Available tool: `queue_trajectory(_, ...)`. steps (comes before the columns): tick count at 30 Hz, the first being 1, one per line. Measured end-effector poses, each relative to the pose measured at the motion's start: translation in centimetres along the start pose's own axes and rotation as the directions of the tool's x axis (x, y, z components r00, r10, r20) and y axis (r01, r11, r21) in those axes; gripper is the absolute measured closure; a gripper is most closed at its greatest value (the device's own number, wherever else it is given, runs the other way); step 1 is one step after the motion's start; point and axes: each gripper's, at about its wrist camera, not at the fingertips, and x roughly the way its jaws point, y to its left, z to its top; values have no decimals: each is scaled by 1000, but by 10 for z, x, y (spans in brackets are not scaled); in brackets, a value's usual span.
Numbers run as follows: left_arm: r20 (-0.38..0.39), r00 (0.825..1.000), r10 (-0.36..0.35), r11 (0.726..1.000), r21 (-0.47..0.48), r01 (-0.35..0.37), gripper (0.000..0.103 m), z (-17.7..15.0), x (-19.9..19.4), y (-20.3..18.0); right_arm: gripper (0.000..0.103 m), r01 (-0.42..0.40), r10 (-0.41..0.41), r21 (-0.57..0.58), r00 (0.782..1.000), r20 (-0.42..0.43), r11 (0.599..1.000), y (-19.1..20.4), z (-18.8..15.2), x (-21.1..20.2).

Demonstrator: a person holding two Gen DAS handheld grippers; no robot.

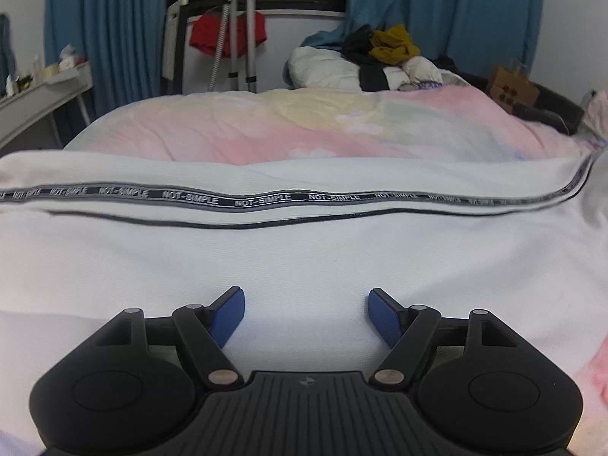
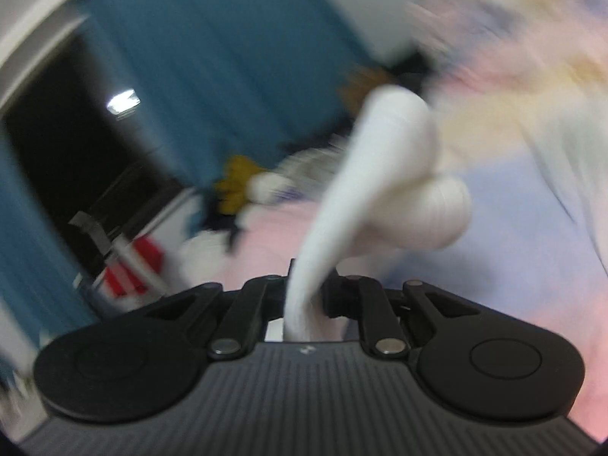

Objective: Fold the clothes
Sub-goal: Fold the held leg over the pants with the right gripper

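Note:
A white garment (image 1: 304, 258) with a dark "NOT-SIMPLE" stripe (image 1: 262, 199) lies spread across the near part of the bed. My left gripper (image 1: 306, 311) is open just above it, blue pads (image 1: 228, 317) apart, holding nothing. In the blurred right wrist view, my right gripper (image 2: 307, 288) is shut on a bunched fold of white cloth (image 2: 380, 159) that rises from between the fingers and hangs over the bed.
A pastel pink and yellow duvet (image 1: 285, 125) covers the bed. A pile of clothes and a pillow (image 1: 376, 57) lies at its far end. Blue curtains (image 1: 437, 7), a tripod with a red garment (image 1: 231, 34), a white side table (image 1: 41, 87) and a cardboard box (image 1: 513, 87) stand around.

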Motion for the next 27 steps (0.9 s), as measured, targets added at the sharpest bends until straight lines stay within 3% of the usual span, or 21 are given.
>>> queue_trajectory(3, 25, 1000, 17, 997, -72, -15, 30, 5, -20, 13, 90, -114, 124, -280, 992, 19, 953, 73, -12, -22)
queue_trajectory(6, 52, 998, 21, 981, -196, -10, 30, 12, -42, 37, 90, -223, 222, -522, 973, -67, 823, 135, -55, -47)
queue_trajectory(9, 87, 996, 11, 960, -280, 14, 30, 19, -57, 57, 90, -328, 234, -655, 945, -229, 681, 171, -115, -60)
queue_trajectory(10, 93, 996, 17, 958, -288, 10, 30, 21, -60, 60, 90, -370, 213, -687, 928, -305, 625, 178, -139, -61)
queue_trajectory(11, 101, 995, 19, 958, -287, 11, 29, 21, -62, 61, 90, -411, 180, -729, 909, -376, 547, 184, -163, -64)
queue_trajectory(13, 117, 993, 6, 953, -302, 30, 30, 23, -65, 65, 89, -455, 142, -810, 889, -434, 370, 190, -202, -77)
queue_trajectory(14, 126, 992, -9, 947, -318, 49, 30, 24, -66, 68, 89, -464, 124, -836, 886, -448, 293, 193, -217, -82)
queue_trajectory(15, 134, 991, -23, 940, -334, 67, 29, 24, -67, 71, 89, -449, 119, -857, 893, -433, 253, 194, -222, -85)
queue_trajectory(16, 146, 988, -45, 932, -351, 94, 29, 24, -68, 72, 89, -440, 115, -866, 898, -425, 237, 195, -224, -87)
queue_trajectory(20, 190, 970, -150, 908, -362, 211, 23, 27, -67, 76, 90, -443, 102, -809, 892, -440, 387, 191, -204, -89)
queue_trajectory(21, 177, 969, -174, 900, -371, 229, 23, 27, -61, 76, 89, -440, 100, -803, 893, -439, 402, 188, -204, -91)
queue_trajectory(24, 139, 959, -246, 873, -398, 281, 23, 26, -43, 75, 89, -435, 104, -811, 896, -431, 390, 187, -208, -99)
queue_trajectory(27, 90, 955, -283, 872, -391, 295, 24, 21, -27, 69, 89, -444, 109, -813, 893, -437, 377, 189, -210, -96)
